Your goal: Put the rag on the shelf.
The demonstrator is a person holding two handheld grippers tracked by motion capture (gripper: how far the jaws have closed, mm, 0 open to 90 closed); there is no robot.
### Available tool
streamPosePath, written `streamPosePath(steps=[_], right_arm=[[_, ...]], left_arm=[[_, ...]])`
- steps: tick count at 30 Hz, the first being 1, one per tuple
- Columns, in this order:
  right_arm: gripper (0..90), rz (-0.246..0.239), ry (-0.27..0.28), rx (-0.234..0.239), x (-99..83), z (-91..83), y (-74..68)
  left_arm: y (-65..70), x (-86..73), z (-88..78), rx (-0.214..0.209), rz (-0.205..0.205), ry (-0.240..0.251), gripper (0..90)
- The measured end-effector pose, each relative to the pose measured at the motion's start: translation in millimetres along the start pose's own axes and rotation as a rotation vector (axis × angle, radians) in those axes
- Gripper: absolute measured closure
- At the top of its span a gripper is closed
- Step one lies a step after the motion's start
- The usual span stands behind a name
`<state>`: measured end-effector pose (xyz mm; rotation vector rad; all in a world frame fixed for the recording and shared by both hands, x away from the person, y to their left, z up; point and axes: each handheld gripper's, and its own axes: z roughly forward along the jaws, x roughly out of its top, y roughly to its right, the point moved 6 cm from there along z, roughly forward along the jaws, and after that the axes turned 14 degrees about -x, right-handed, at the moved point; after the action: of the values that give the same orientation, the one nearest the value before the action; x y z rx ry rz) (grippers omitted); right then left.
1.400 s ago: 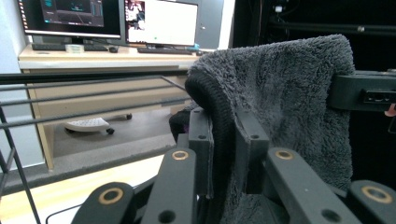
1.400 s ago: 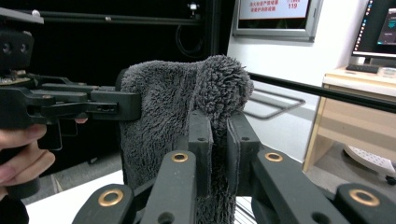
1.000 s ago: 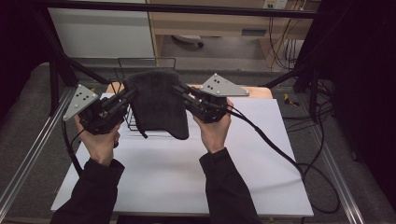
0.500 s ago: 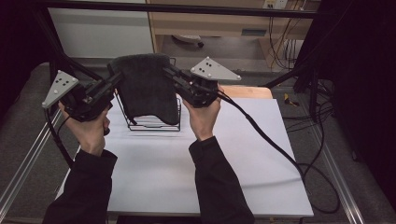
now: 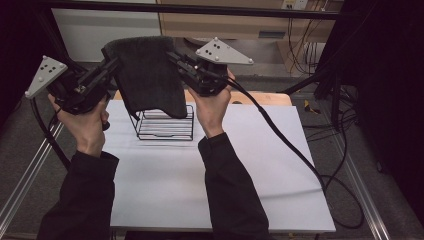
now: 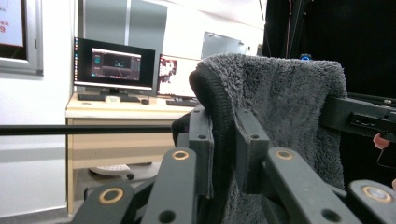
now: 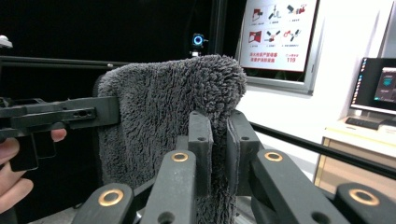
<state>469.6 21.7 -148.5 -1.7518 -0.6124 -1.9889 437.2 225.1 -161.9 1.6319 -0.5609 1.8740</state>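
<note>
Both grippers have risen since the earlier frames, carrying the dark grey towel (image 5: 148, 75) up from the wire rack (image 5: 165, 123) until most of it hangs clear above the table (image 5: 280, 165). Left gripper (image 5: 114, 66) is clamped on the towel's left upper corner; its own view shows the jaws nearly together with the fleecy edge (image 6: 224, 116) pinched between them. Right gripper (image 5: 175, 56) holds the opposite upper corner in the same manner, jaws closed down on a fold of pile (image 7: 217, 126). Between the two grips the cloth is stretched fairly flat and hangs as a panel, its lower hem just above, or perhaps brushing, the rack's back wires; contact cannot be confirmed from the high view. Assessment: the lift looks largely complete and the towel appears freed from the rack. Both grips look secure. Remaining risk is the hem snagging a wire if the cloth is drawn sideways before gaining more height.
</note>
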Motion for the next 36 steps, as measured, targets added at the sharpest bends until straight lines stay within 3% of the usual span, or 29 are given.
streamPosePath(steps=[8, 23, 27, 30, 36], right_arm=[[82.7, 0.002, 0.031, -0.004, 17.4, 13.6, 4.1], [82.7, 0.023, 0.038, -0.033, 30.2, 45.9, 22.3], [82.7, 0.02, 0.049, -0.034, 36.5, 52.5, 23.6], [82.6, 0.02, 0.048, -0.034, 39.8, 58.1, 24.3], [82.6, 0.042, 0.041, -0.034, 38.6, 70.8, 28.9]], left_arm=[[-7.5, 19.5, 8.7, 0.014, 0.015, 0.02, 78.6], [-26.0, 37.6, 32.8, 0.031, 0.037, 0.006, 78.5], [-32.1, 43.9, 36.3, 0.031, 0.022, 0.011, 78.5], [-35.3, 49.9, 38.9, 0.041, 0.043, 0.005, 78.5], [-46.5, 48.6, 46.9, 0.046, 0.023, -0.003, 78.5]])
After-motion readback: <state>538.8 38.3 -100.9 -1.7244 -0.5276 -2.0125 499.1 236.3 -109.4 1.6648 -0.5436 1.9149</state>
